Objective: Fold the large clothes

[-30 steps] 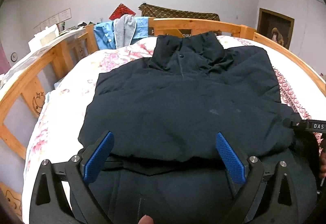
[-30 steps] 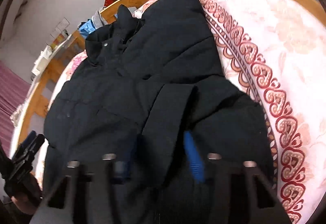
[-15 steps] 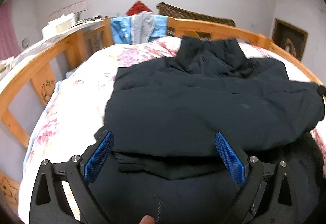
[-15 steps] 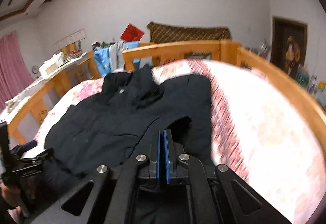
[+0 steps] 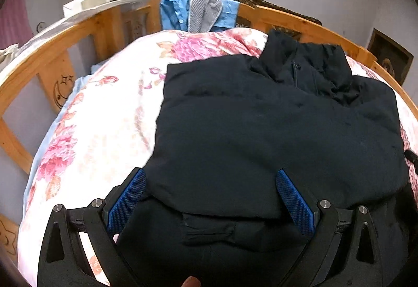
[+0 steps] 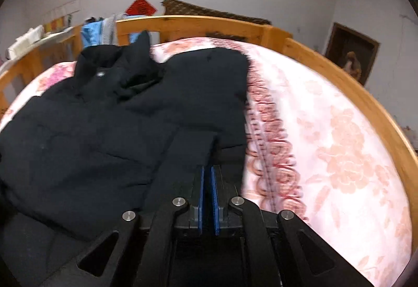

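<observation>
flowered bedding (image 5: 104,130) carries the dark jacket (image 5: 274,130). left gripper (image 5: 211,198) hovers spread wide over its hem; right gripper (image 6: 207,195) seems pinched on a sleeve (image 6: 190,153).

Place: a home bedroom
Evidence: wooden bed frame (image 5: 83,25) at 10 o'clock; floral bedsheet (image 5: 104,130); clothes (image 5: 198,12) draped at 12 o'clock; framed picture (image 6: 351,53) at 2 o'clock

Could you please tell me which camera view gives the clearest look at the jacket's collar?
The left wrist view: the collar is sharp there, its snap and front placket facing the camera. In the right wrist view the collar is blurred and seen at an angle.
</observation>
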{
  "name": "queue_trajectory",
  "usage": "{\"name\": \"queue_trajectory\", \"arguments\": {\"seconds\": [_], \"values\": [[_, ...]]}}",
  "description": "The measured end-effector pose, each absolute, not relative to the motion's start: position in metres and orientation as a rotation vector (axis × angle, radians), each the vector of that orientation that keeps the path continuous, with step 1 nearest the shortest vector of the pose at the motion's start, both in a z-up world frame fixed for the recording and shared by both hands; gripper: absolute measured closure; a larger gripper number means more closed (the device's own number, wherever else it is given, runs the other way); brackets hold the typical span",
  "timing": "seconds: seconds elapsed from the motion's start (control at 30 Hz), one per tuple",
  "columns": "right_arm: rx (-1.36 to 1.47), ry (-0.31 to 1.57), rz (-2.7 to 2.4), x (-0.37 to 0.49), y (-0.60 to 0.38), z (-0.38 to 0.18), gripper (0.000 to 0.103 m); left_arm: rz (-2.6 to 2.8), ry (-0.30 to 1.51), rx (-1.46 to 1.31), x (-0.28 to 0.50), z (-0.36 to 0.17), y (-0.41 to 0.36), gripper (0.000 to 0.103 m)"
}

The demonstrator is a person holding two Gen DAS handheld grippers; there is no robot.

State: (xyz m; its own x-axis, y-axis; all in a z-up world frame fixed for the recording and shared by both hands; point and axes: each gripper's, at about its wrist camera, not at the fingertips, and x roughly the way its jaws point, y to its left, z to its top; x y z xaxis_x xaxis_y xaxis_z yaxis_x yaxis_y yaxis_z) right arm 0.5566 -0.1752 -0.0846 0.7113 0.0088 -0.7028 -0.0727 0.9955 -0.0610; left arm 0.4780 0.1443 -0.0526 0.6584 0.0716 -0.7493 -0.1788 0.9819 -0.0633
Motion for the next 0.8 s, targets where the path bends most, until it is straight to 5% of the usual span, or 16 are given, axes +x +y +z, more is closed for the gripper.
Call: {"name": "queue_trajectory", "arguments": {"seconds": [0.03,0.17,0.23,0.4,0.8], "values": [[-0.086,0.754,0.034,0.554,-0.177,-0.079,0.078,0.141,0.845,-0.133,0.479,-0.055,0.145,0.005],[-0.115,0.684,0.101,0.55,-0.163,-0.061,0.061,0.14,0.865,-0.122,0.482,-0.065,0.143,0.005],[-0.129,0.679,0.179,0.548,-0.149,-0.058,0.044,0.141,0.866,-0.112,0.483,-0.067,0.142,0.005],[-0.189,0.647,0.223,0.545,-0.128,-0.062,0.044,0.143,0.868,-0.1,0.484,-0.069,0.14,0.005],[-0.072,0.912,0.286,0.566,-0.132,-0.126,0.042,0.13,0.9,-0.125,0.484,-0.08,0.144,0.001]]}}
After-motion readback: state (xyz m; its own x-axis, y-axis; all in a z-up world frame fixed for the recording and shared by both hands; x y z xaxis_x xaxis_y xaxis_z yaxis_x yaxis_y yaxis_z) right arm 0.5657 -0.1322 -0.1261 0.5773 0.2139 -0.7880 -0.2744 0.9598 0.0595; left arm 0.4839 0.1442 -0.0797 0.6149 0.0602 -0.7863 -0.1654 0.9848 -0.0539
